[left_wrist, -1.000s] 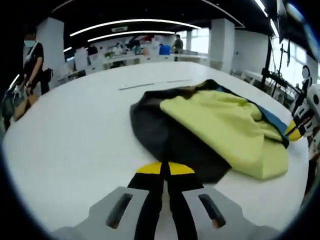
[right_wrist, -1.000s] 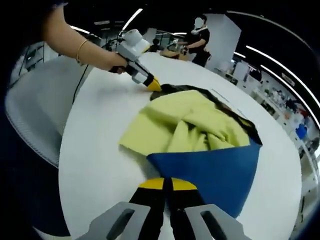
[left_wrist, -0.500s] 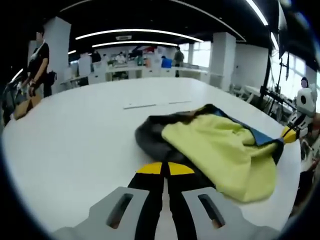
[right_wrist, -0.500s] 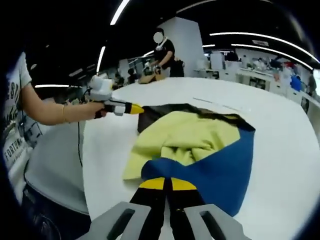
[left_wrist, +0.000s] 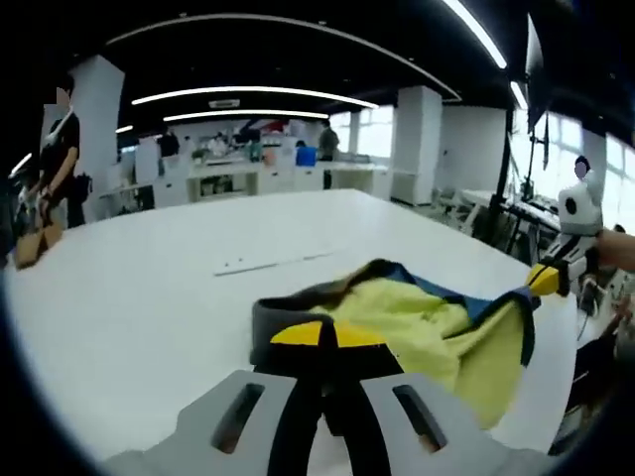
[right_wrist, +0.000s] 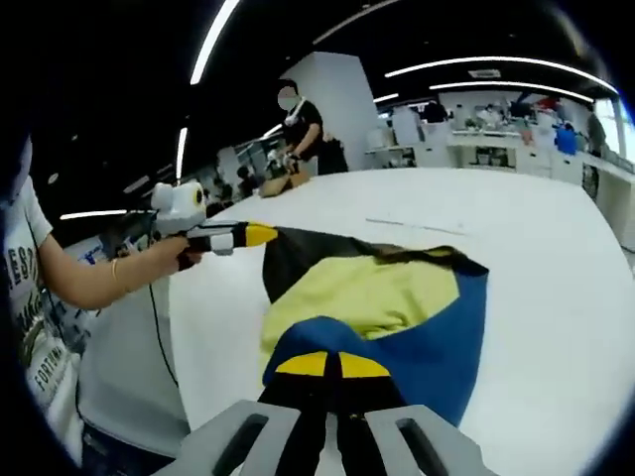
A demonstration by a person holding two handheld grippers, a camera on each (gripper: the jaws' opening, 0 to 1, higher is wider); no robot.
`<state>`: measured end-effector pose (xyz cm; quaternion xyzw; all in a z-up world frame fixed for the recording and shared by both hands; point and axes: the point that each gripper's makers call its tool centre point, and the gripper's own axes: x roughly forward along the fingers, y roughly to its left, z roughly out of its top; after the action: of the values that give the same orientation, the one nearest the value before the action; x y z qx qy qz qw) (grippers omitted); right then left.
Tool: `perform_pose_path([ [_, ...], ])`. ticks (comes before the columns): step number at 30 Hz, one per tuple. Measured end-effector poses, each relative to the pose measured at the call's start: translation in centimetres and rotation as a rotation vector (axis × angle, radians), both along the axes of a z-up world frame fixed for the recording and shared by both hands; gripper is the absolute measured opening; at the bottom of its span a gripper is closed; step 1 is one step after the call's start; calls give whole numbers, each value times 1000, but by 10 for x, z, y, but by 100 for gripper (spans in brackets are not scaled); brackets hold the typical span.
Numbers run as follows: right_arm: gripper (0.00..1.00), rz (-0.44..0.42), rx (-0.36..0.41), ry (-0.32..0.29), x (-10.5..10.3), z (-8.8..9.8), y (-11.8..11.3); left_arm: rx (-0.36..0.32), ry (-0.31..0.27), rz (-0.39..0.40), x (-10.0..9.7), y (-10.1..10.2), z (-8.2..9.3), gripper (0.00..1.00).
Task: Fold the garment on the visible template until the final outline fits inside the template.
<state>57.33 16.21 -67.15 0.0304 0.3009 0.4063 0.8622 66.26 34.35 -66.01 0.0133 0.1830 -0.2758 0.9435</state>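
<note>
Lifting evenly matters now: the left gripper [left_wrist: 317, 335] pinches the dark hem and the right gripper [right_wrist: 319, 365] pinches the blue edge of the garment [right_wrist: 382, 297], which hangs partly above the white table [left_wrist: 129, 297]; compared with a second ago, both views sit higher and the cloth has risen

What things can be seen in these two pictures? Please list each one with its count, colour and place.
garment: one, yellow, blue and black, lifted at two edges above the table.
table: one, white, under the garment.
strip: one, pale, flat on the table beyond the garment.
person: one, dark top, standing at the far end of the table.
left hand-held gripper: one, black jaws with yellow tips, shut on the garment's dark edge.
right hand-held gripper: one, same colours, shut on the blue edge.
hand: one, holding the left hand-held gripper.
</note>
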Motion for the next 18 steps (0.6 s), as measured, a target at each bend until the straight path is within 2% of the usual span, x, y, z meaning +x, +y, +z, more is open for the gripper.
perform_pose_path([
  [4,0,0,-13,4,1,-1,0,-19,26,-41,-3,-23,-5,0],
  [9,0,10,-43,6,-1,-7,1,-5,59,-87,-6,-46,-21,0],
  [15,0,26,-63,9,-3,-10,0,9,121,-108,-14,-65,-51,0],
  [18,0,27,-67,10,-2,-10,-2,30,127,-111,-15,-68,-65,0],
])
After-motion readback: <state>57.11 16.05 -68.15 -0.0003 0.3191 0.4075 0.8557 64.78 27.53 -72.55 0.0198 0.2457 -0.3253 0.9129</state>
